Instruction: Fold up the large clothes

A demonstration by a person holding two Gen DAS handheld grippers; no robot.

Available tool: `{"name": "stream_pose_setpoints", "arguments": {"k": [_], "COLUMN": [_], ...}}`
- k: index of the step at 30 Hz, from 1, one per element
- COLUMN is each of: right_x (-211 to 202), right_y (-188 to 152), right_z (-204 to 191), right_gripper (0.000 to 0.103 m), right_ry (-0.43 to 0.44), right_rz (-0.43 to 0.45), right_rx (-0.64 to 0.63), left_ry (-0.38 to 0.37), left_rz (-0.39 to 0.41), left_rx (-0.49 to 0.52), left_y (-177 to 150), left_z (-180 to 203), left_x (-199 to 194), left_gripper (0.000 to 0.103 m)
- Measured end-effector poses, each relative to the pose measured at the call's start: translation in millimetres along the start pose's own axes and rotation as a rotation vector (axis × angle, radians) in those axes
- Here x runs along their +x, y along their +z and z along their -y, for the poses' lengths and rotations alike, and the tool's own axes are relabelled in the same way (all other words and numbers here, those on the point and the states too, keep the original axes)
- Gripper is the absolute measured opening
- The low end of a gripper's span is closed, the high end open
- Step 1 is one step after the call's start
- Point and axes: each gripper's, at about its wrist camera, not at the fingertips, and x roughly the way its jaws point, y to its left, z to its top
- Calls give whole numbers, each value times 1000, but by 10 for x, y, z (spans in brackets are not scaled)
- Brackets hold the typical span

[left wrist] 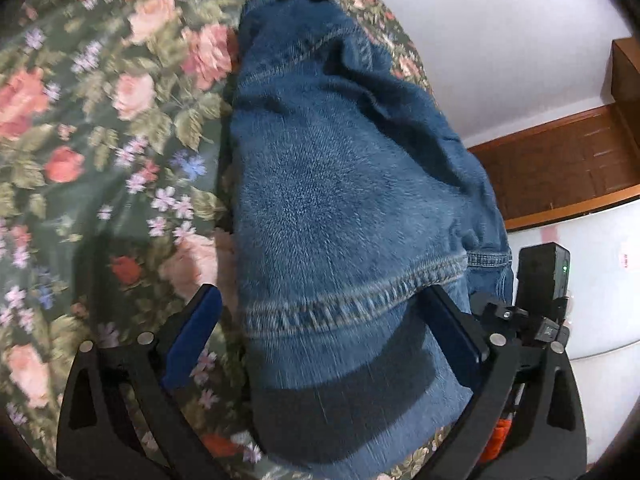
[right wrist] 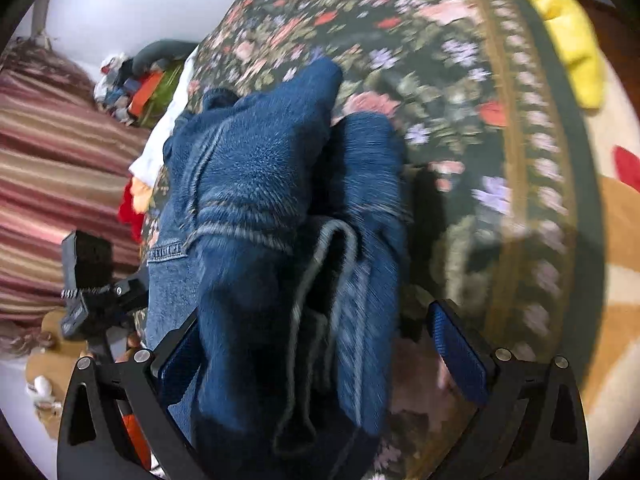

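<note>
The jeans (left wrist: 340,200) lie bunched on the floral bedspread (left wrist: 100,140), running from the bottom centre of the left wrist view up to its top centre. A stitched hem crosses the denim just above the fingers. To the left of the denim the bedspread is uncovered from top to bottom of the frame. To the right, the bed edge falls away at once to a white wall and a brown wooden panel (left wrist: 560,168) at the right edge.

In the right wrist view the jeans (right wrist: 260,200) fill the centre and lower centre, with a grey drawstring (right wrist: 320,280) lying over the folds. The bedspread (right wrist: 440,100) is open to the right as far as its patterned border (right wrist: 520,160); beyond it a yellow cloth (right wrist: 568,40) sits upper right. A striped fabric (right wrist: 52,160) and a heap of mixed clothes (right wrist: 132,84) occupy the left side.

The left gripper (left wrist: 324,332) stands wide open. Denim lies between its blue pads (left wrist: 192,340); the right-hand pad sits against the fold, the left-hand pad is clear of it.

The right gripper (right wrist: 320,360) is also spread wide. The left pad is against the denim; the right pad (right wrist: 456,352) stands apart over the bedspread. Neither gripper clamps the cloth.
</note>
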Motion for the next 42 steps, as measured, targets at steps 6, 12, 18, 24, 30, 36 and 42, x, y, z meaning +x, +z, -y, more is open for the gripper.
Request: {"name": "stream_pose_setpoints", "arguments": {"k": [6, 12, 18, 24, 30, 36, 42], "right_x": [235, 309, 113, -133, -365, -654, -767], "right_y": [181, 230, 124, -32, -177, -299, -383], "right_z": [-93, -125, -123, -328, -631, -1119, -1680], "right_gripper": [103, 102, 82, 56, 52, 52, 52], "right_ry": [43, 50, 33, 21, 30, 26, 15], "right_rz": [-8, 29, 95, 132, 163, 220, 246], "right_rx": [-40, -38, -20, -67, -91, -153, -215], "left_ry": [-31, -51, -12, 40, 50, 32, 31], "left_rz": [-12, -9, 49, 99, 153, 219, 277], "left_rx": [-7, -13, 20, 88, 158, 182, 193], "left_y": [133, 194, 96, -7, -104, -188, -214], "left_z": [11, 64, 135, 339, 537, 583, 541], "left_x": [237, 368, 136, -130, -540, -1059, -1562], "left_gripper": [103, 99, 79, 73, 72, 72, 72]}}
